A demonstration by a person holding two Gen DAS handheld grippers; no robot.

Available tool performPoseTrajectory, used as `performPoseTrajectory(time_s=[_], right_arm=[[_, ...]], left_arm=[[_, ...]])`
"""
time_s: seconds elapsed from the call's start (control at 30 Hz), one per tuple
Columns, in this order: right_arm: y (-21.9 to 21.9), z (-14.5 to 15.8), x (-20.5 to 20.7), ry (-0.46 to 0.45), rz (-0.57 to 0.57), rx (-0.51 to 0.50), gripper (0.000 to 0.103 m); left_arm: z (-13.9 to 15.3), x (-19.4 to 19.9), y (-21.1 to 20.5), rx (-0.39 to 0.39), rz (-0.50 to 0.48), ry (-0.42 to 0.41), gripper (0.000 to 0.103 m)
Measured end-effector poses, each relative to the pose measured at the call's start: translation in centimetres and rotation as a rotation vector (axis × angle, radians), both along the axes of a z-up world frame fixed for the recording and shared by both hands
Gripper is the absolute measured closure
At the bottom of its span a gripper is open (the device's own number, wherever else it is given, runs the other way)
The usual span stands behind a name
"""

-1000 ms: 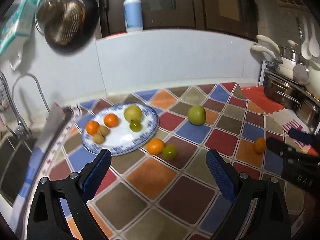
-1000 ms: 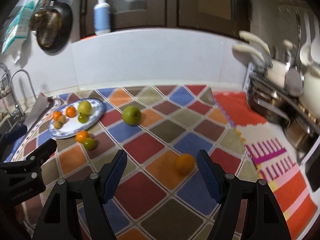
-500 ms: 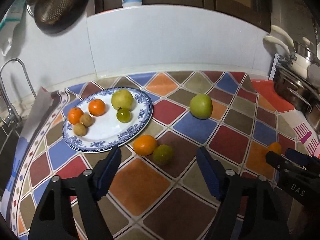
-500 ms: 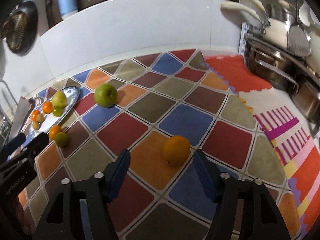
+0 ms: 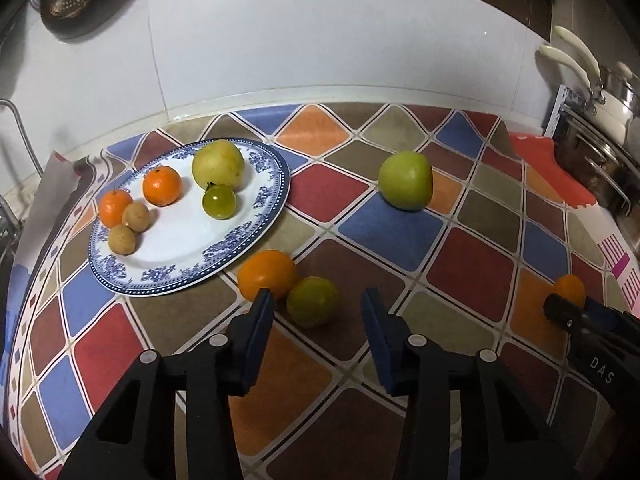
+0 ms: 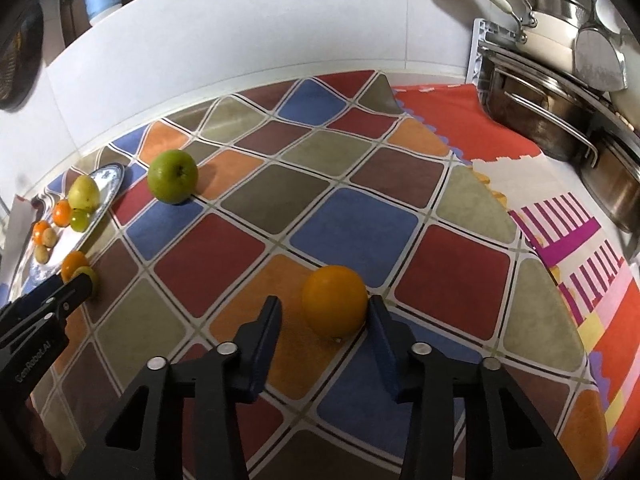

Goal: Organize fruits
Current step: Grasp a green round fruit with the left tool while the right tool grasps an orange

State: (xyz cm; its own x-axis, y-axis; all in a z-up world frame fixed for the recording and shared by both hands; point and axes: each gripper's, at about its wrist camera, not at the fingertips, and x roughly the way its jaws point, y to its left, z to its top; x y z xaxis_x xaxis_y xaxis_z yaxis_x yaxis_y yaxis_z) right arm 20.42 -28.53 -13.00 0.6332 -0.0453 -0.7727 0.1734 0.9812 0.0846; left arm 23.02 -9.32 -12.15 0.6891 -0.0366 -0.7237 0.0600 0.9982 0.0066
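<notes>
Looking along my left gripper (image 5: 316, 300), I see its jaws closing around a small green citrus (image 5: 312, 301) that sits on the patterned mat (image 5: 472, 276); the pads stand on either side of the fruit and do not press on it, so the grasp is unclenched for now. An orange (image 5: 267, 273) lies touching that green fruit on its left, just off the rim of the blue-and-white plate (image 5: 256, 236). On the plate rest a pale yellow-green fruit (image 5: 218, 164), two small oranges, two little brown fruits and a small green one. A green apple (image 5: 406, 180) sits alone on the mat, well apart to the right. At the right edge my other tool reaches a small orange (image 5: 569, 288). Switching to my right gripper (image 6: 324, 312), I see its jaws closing as well, with the orange (image 6: 335, 300) between them: the right pad is against or just beside the fruit, the left pad clearly apart, so nothing is gripped. The apple (image 6: 173, 176) lies far up-left, the plate (image 6: 110, 184) beyond it, and my left gripper (image 6: 86, 280) pokes in beside the two fruits near the plate.
</notes>
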Motion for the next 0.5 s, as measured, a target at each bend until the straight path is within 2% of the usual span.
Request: performPoseTrajectory(time_s=[0.07, 0.4, 0.5], right_arm=[[-0.1, -0.1, 0.2, 0.006, -0.003, -0.002, 0.069], [1.8, 0.3, 0.2, -0.009, 0.092, 0.034, 0.069], [2.6, 0.5, 0.1, -0.018, 0.127, 0.040, 0.069]], left_arm=[[-0.2, 0.2, 0.0, 0.000, 0.003, 0.009, 0.061], [-0.7, 0.9, 0.6, -0.021, 0.010, 0.036, 0.073], [-0.7, 0.8, 0.7, -0.021, 0.002, 0.033, 0.073]])
